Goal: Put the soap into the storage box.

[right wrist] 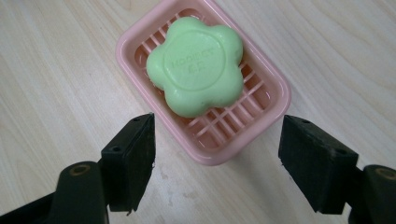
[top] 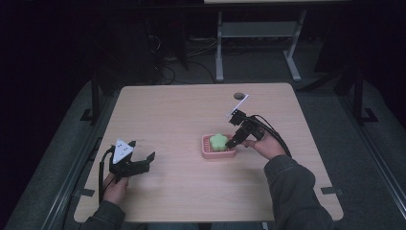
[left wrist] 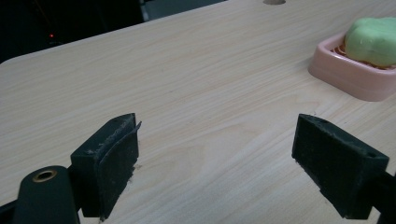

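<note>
Lying flat, flower-shaped soap in diagonal pink dish.

dim room, dark surround | table evenly lit | soft shadows | slight blur

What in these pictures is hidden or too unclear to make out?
- Raised lettering on the green soap: too faint to read in the right gripper view.
- Pink soap dish in the left gripper view: its far side is cut off by the right edge.
- Small round thing near the table's far edge in the high view: too small to identify.
- The room beyond the table: too dark to make out.
</note>
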Available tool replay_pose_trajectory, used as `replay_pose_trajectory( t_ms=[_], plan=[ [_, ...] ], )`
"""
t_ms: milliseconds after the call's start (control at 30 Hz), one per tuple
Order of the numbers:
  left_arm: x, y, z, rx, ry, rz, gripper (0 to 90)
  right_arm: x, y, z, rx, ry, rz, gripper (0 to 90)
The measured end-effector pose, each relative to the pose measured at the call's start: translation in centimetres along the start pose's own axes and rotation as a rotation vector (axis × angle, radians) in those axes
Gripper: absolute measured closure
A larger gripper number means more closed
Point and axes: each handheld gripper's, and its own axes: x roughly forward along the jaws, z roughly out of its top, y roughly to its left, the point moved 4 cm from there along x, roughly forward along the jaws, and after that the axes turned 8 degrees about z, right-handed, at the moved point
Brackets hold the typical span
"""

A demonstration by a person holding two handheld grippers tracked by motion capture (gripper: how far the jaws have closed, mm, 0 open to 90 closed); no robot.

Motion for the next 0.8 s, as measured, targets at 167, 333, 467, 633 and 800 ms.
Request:
replay_pose_trajectory(
  t_ms=[167,333,467,633,800],
  plan=[
    [0.0,0.0,0.0,0.002,0.000,-0.001,14.4,-0.2,-0.1,-0.4,0.007,-0.003,-0.002,26.7],
    [0.0,0.0,0.0,0.000,0.001,0.000,14.4,-0.3,-0.3,-0.7,0.015,-0.006,-0.003,26.7],
    [0.0,0.0,0.0,0.002,0.001,0.000,14.4,-0.3,-0.3,-1.0,0.017,-0.002,-0.004,26.7],
    [0.0,0.0,0.0,0.001,0.002,0.001,14.4,-0.6,-0.3,-1.1,0.017,-0.006,-0.004,26.6],
    [0.0,0.0,0.0,0.000,-0.001,0.000,14.4,-0.7,-0.3,-1.2,0.018,-0.003,-0.006,26.6]
  ],
)
